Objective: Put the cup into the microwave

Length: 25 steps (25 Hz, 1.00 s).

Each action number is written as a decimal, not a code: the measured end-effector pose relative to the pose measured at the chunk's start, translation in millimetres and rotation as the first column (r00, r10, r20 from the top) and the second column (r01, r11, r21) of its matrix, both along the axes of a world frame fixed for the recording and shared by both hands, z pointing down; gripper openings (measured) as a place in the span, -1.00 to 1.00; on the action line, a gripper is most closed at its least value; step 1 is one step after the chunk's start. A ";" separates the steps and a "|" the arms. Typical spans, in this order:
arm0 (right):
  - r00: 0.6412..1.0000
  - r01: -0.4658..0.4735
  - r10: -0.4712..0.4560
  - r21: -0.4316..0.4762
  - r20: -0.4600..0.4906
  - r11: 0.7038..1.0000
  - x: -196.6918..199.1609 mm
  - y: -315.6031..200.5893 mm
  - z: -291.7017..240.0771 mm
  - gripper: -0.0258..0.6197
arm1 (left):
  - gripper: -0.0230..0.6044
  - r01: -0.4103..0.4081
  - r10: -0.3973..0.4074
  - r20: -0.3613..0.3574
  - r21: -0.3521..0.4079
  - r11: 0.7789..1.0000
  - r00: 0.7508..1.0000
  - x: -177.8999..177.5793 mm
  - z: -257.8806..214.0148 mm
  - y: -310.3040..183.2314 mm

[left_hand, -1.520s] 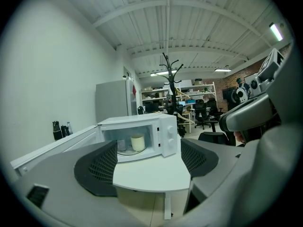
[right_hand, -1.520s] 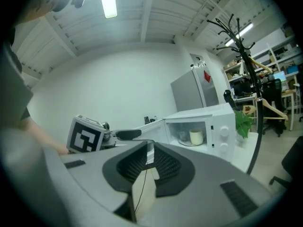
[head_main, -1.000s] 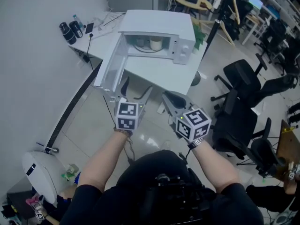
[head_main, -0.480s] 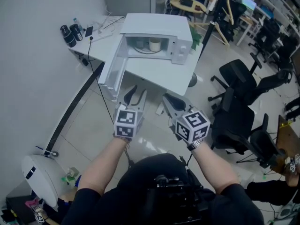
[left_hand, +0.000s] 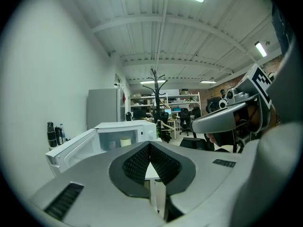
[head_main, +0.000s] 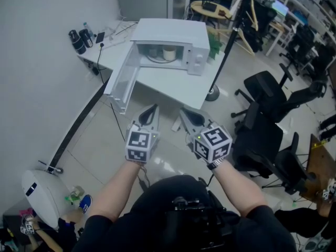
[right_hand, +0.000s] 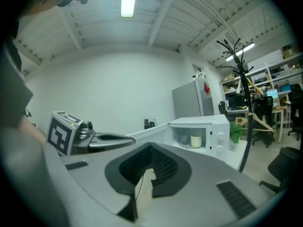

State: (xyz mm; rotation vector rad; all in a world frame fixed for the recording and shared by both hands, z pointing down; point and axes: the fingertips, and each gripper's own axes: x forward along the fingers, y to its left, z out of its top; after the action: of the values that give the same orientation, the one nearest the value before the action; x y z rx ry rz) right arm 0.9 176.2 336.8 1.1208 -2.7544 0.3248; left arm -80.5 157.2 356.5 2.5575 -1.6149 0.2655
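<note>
Cup (head_main: 169, 53) is already in the microwave (head_main: 173, 33). It stands upright on the turntable, right of centre in the cavity. It is pale cream, plain and cylindrical. The door (head_main: 122, 83) hangs wide open to the left, and the oven sits on a white table (head_main: 178, 88).

My left gripper (left_hand: 150, 144) has just been closing. Its dark ribbed pads now meet at the tip with nothing between them. The right gripper (right_hand: 150, 146) is the same, pads together and holding nothing. Neither gripper touches the table, the door or the cup.

Both of my hands are out in front of the body, side by side and near each other. Each gripper's marker cube faces up toward the head camera. Both grippers point toward the microwave, tilted a little below level. They hang over the floor, well short of the table edge. In each gripper view the open cavity and the cup show beyond the closed tips, well apart from them.
</note>
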 end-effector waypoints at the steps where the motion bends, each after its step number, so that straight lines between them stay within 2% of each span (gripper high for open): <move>1: 1.000 0.007 -0.007 -0.001 0.000 1.000 2.1 0.9 0.6 -0.86 | -0.92 0.003 -0.003 -0.002 -0.002 1.000 1.000 2.9 0.3 1.1; 12: 0.998 0.055 -0.055 0.008 0.006 0.998 15.3 8.1 0.4 -0.86 | -0.92 0.019 -0.019 0.012 -0.001 1.000 1.000 22.3 -1.9 7.6; 25: 0.998 0.062 -0.062 0.007 0.006 0.998 20.2 6.9 -1.0 -0.86 | -0.92 0.019 -0.019 0.026 -0.005 1.000 0.999 28.5 -1.5 6.8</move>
State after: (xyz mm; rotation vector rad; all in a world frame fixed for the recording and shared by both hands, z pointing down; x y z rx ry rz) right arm 21.1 183.0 335.9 1.0355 -2.7910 0.3122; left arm -52.1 164.0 355.0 2.5436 -1.6444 0.3016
